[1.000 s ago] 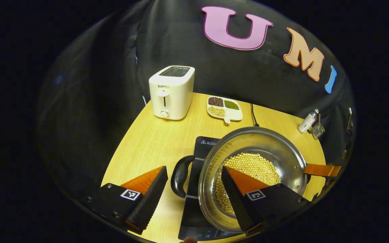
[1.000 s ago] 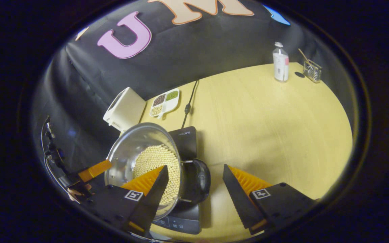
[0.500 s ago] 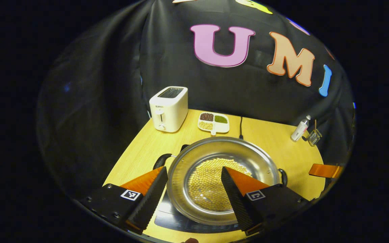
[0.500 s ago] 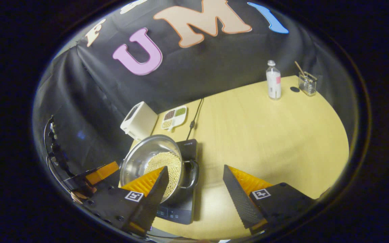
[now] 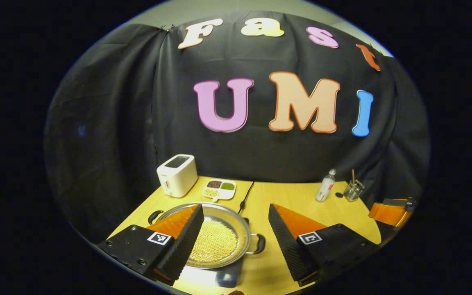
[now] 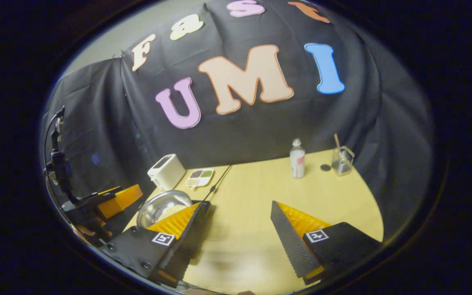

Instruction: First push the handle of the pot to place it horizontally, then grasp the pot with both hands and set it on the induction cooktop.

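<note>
The steel pot [image 5: 241, 229], with pale beans in it, sits on the black induction cooktop [image 5: 223, 277]. Its two black side handles [image 5: 259, 244] point left and right. My left gripper [image 5: 234, 246] hovers open above and behind the pot, holding nothing, and its left finger covers part of the rim. In the right gripper view the pot [image 6: 157, 207] lies low on the left, half hidden behind one finger. My right gripper [image 6: 238, 241] is open over bare table to the right of the pot. The left gripper [image 6: 117, 196] is at the far left.
A white toaster [image 5: 177, 175] and a sectioned dish of beans [image 5: 218, 188] stand at the table's back left. The cooktop's cable [image 5: 246, 194] runs to the back. A small bottle [image 5: 325, 186] and a glass holder [image 5: 352, 189] stand at the back right.
Both grippers have drawn back and up from the pot, so it looks smaller and lower in both views. The pot has stayed on the cooktop. Both grippers remain open.
</note>
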Demonstrator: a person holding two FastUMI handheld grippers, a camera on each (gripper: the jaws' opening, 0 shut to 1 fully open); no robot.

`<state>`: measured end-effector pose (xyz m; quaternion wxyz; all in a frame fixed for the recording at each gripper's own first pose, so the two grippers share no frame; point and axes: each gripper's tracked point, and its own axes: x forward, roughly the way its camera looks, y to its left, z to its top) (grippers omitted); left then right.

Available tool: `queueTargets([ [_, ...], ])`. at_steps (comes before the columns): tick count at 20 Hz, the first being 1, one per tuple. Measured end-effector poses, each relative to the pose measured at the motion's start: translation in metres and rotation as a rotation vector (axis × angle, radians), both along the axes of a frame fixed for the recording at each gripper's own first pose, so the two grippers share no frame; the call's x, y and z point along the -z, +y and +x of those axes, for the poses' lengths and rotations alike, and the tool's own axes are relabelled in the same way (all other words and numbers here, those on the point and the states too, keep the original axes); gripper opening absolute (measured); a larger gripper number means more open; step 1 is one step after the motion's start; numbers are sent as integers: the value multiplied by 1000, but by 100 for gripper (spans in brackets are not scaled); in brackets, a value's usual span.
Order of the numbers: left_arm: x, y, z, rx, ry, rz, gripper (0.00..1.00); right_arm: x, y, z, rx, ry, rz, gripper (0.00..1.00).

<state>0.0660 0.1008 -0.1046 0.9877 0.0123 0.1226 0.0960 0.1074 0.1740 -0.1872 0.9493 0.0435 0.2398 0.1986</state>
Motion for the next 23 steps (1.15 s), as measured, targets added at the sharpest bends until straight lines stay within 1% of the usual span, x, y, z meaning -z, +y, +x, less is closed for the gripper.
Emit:
queueTargets([
  [1,-14,-14,0,2,-48,11,97,-14,-13,4,7,-44,6,92],
  [2,-23,-27,1,4,-87,24,96,-26,-25,6,15,-82,8,99],
  [4,-41,-49,-3,8,-146,69,96,-47,-50,7,30,-144,14,99],
  [5,-48,-58,-6,11,-168,92,96,-58,-60,6,38,-170,18,92],
  [6,-54,-69,-9,18,-191,107,94,-64,-72,11,52,-193,17,92],
  [7,-55,-81,-11,31,-206,110,96,-70,-80,11,69,-216,13,99],
  [8,-57,-94,-15,45,-213,106,96,-78,-91,9,83,-240,8,92],
  [9,-56,-102,-19,54,-214,94,94,-84,-100,7,96,-261,4,92],
  [10,-55,-109,-23,60,-212,77,96,-87,-110,3,104,-276,3,92],
  [11,-52,-114,-25,62,-215,60,96,-89,-115,-1,108,-281,6,92],
  [12,-52,-118,-27,61,-221,46,94,-91,-120,-6,114,-285,15,99],
  [13,-50,-119,-29,54,-217,35,96,-93,-125,-10,121,-288,29,92],
  [14,-50,-119,-32,47,-217,29,96,-95,-128,-14,128,-290,44,92],
  [15,-49,-120,-34,45,-214,28,96,-96,-132,-17,135,-291,57,92],
  [16,-51,-119,-36,42,-217,33,94,-96,-136,-18,141,-294,64,92],
  [17,-52,-119,-37,42,-221,39,94,-96,-141,-19,150,-298,65,99],
  [18,-53,-120,-38,42,-225,46,96,-98,-145,-25,161,-306,62,99],
  [19,-55,-122,-39,43,-229,52,93,-100,-151,-28,173,-312,58,99],
  [20,-55,-124,-38,52,-229,57,96,-104,-153,-38,181,-324,56,99],
  [21,-55,-127,-38,61,-230,60,93,-108,-156,-42,189,-333,54,99],
  [22,-56,-129,-38,68,-231,62,94,-112,-158,-48,195,-342,54,99],
  [23,-55,-132,-39,75,-231,62,96,-114,-161,-52,200,-351,53,99],
])
